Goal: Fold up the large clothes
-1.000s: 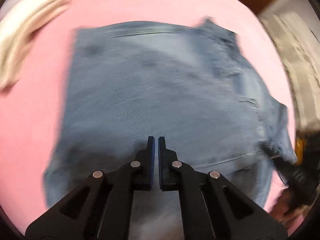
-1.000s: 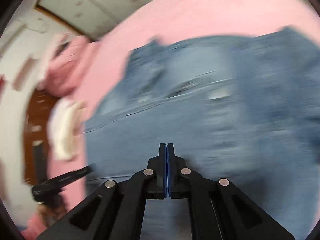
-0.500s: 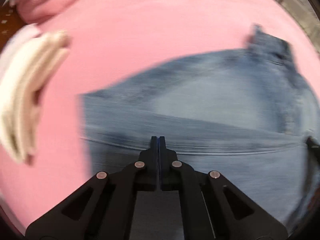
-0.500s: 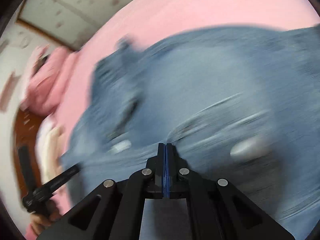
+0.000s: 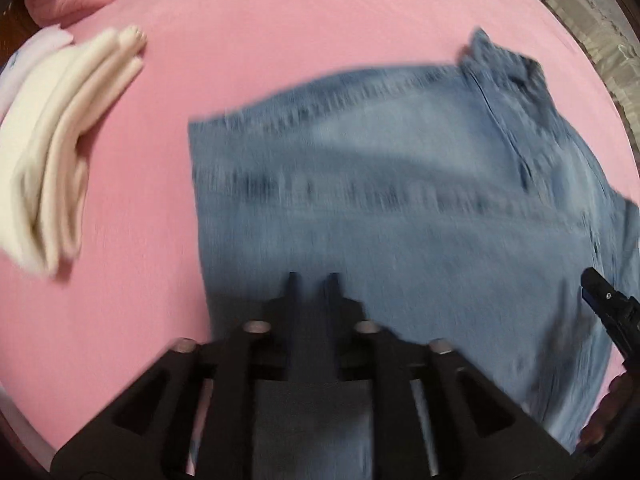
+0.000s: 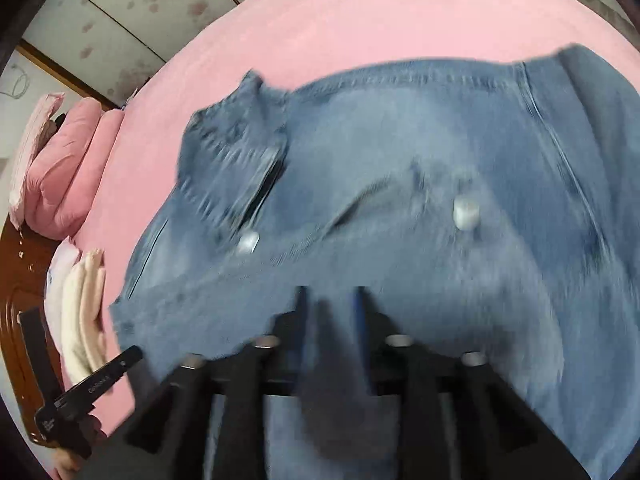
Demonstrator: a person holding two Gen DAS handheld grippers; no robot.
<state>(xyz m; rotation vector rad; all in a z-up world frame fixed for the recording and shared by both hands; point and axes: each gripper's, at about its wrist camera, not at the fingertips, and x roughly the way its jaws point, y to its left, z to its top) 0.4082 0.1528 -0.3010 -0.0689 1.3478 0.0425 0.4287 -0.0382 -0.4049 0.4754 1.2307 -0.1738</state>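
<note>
A blue denim jacket point(image 5: 400, 208) lies spread on the pink bed sheet point(image 5: 280, 32), its metal buttons point(image 6: 466, 210) showing in the right wrist view. My left gripper point(image 5: 313, 284) points down over the jacket's near left part. Its jaws are opening, and denim shows in the gap with the pads off it. My right gripper point(image 6: 331, 296) hangs over the jacket's near middle point(image 6: 400, 160). Its jaws are opening too, with denim in the gap and no pad pressing on it. Each gripper shows at the edge of the other's view, the right gripper point(image 5: 608, 308) and the left gripper point(image 6: 96, 384).
A folded cream cloth point(image 5: 60, 168) lies on the sheet left of the jacket, also seen as the cream cloth point(image 6: 84, 320). Pink bedding point(image 6: 68, 168) is piled by the wooden headboard point(image 6: 16, 320). Bare pink sheet lies beyond the jacket.
Both grippers were shut and now stand with their jaws apart. Both views have slid across the jacket, and the left one now takes in the jacket's left edge and the cream cloth.
</note>
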